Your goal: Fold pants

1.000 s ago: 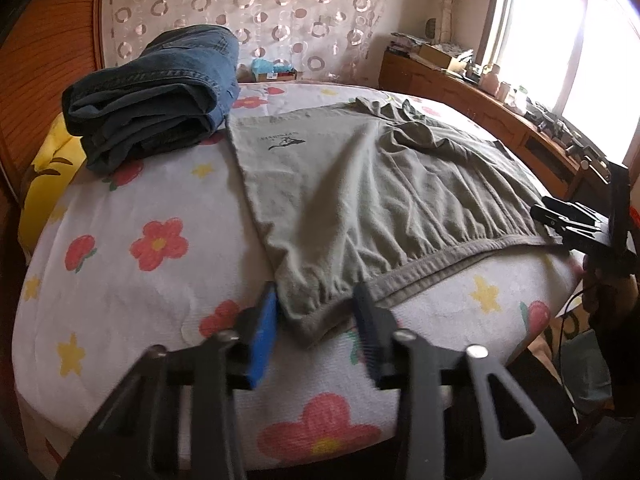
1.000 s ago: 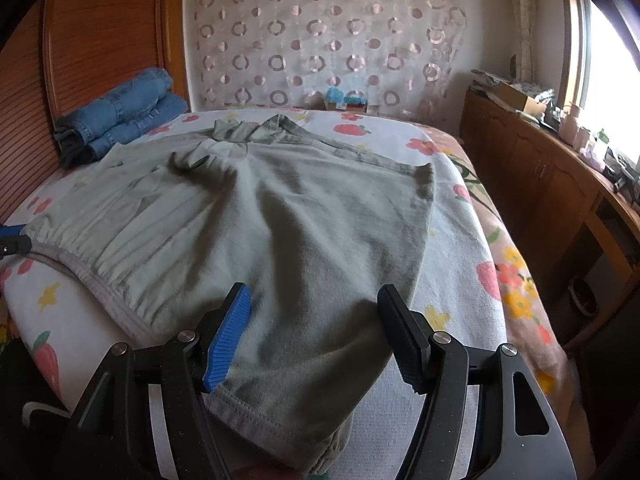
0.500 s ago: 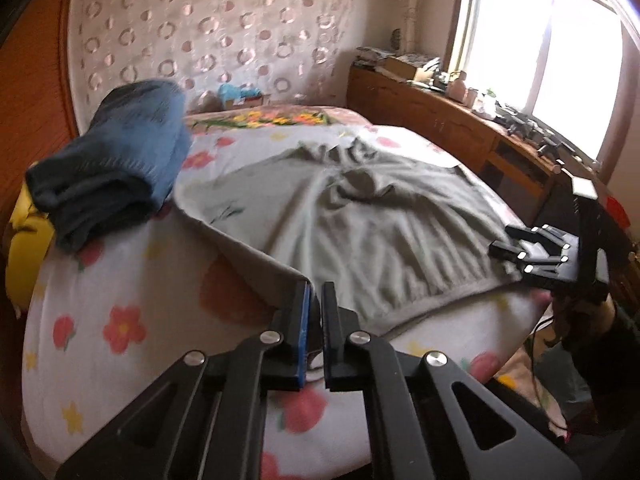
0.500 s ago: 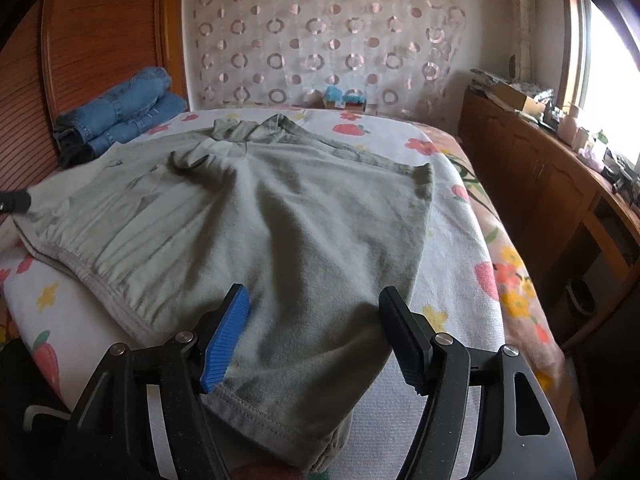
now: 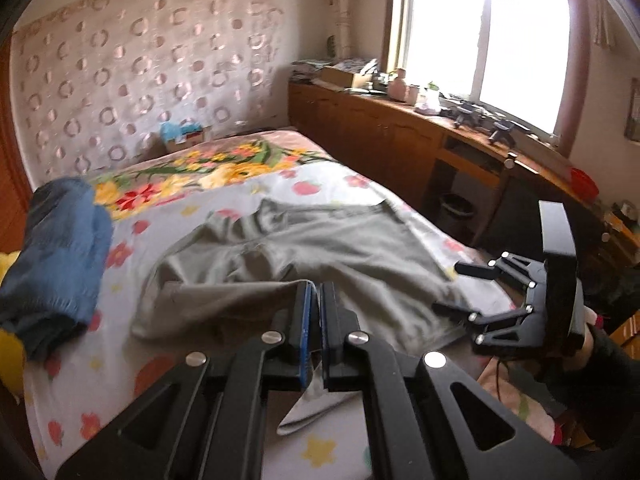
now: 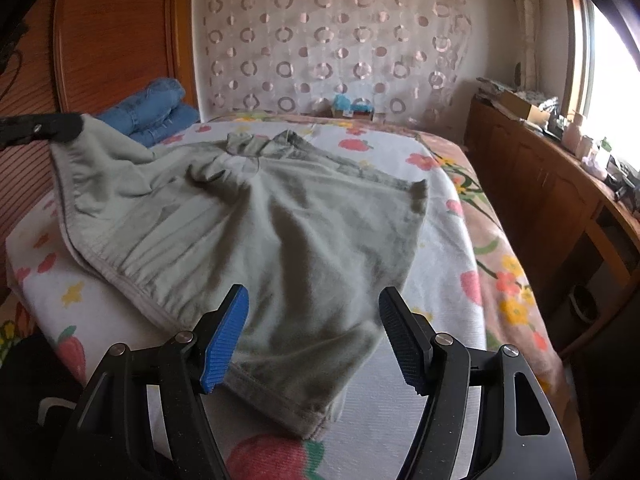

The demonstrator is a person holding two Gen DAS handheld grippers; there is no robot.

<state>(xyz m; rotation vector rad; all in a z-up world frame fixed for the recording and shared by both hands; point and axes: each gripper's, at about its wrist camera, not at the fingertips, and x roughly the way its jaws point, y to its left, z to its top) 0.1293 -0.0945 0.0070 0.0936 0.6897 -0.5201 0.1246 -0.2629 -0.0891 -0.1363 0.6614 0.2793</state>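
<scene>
Floral bed (image 6: 440, 240), left fingers (image 5: 308, 312) clamped on pants (image 6: 280, 232) waistband, right fingers (image 6: 224, 332) apart.

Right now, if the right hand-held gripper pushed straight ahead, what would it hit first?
Most likely the grey pants: the open right hand-held gripper points down at the leg lying between its fingers, though depth is hard to judge.

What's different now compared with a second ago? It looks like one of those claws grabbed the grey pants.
Yes. The left claw closed on the waistband corner of the grey pants and lifted it off the flowered bed, drawing that side up and across. The right claw stayed open, hovering over the near leg hem. The folded jeans did not move.
</scene>
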